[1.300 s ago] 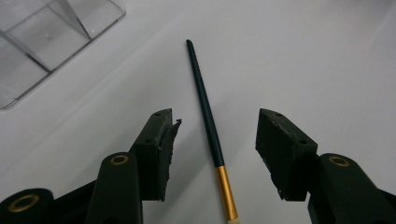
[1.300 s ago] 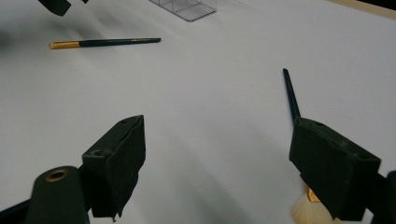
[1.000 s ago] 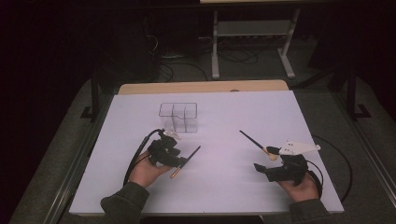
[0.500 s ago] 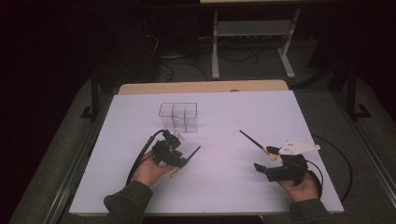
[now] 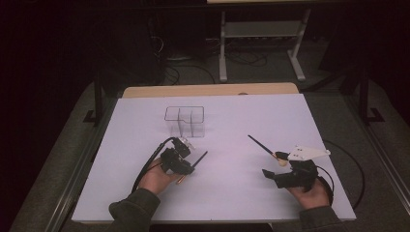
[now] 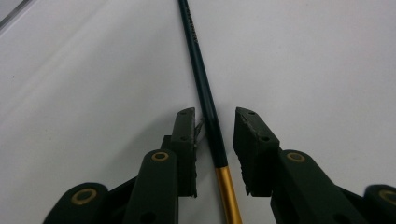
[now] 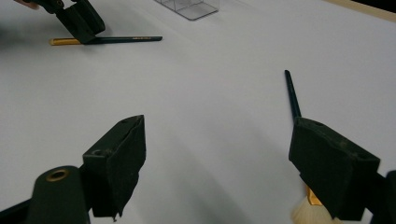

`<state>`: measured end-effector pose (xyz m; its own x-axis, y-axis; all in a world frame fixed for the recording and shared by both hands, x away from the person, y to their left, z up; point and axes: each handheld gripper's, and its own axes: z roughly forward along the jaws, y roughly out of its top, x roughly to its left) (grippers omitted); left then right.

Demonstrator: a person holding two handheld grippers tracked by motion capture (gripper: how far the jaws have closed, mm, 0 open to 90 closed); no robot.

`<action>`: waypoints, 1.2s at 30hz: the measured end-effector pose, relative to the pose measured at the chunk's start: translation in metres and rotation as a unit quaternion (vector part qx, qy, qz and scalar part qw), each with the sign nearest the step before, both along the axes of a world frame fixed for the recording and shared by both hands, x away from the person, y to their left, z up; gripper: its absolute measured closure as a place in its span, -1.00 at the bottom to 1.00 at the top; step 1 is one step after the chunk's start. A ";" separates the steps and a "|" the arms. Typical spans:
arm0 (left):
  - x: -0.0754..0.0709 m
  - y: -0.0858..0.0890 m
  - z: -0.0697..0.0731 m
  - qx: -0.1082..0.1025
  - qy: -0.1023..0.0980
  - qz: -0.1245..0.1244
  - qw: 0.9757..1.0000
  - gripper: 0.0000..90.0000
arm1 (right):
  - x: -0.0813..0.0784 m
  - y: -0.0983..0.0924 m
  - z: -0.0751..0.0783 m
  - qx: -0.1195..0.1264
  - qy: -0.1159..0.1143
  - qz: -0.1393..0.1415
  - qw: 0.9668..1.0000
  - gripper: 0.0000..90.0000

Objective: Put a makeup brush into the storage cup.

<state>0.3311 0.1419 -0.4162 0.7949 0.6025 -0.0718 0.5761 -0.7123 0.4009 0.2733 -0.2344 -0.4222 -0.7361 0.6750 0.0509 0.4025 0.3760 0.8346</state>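
Note:
A dark brush with a gold ferrule [image 5: 196, 163] lies on the white tabletop [image 5: 251, 116], and its handle [image 6: 205, 100] runs between the jaws of my left gripper [image 6: 215, 116]. Those jaws have just been closing around it. The left pad [image 6: 184, 135] sits right at the handle, while a gap remains at the right pad. From above, my left gripper [image 5: 186, 168] points down at the brush. My right gripper [image 7: 224, 135] stands wide open. A second dark brush [image 7: 292, 95] with pale bristles [image 5: 282, 161] lies beside its right jaw.
A clear divided box [image 5: 185, 121] stands past the left hand and is also seen at the top edge [image 7: 189, 7]. My left gripper [image 7: 79, 21] and its brush [image 7: 116, 39] appear far off. A wooden strip [image 5: 208, 90] borders the far edge; cables and a metal stand lie beyond.
The left gripper's jaws have narrowed around the brush handle, and the hand has shifted slightly. The right hand and its brush have stayed put.

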 end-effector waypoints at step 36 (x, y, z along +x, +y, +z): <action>0.000 0.003 -0.002 0.023 -0.003 -0.012 1.000 0.85 | -0.002 0.013 0.004 -0.027 0.002 0.013 1.000 -0.62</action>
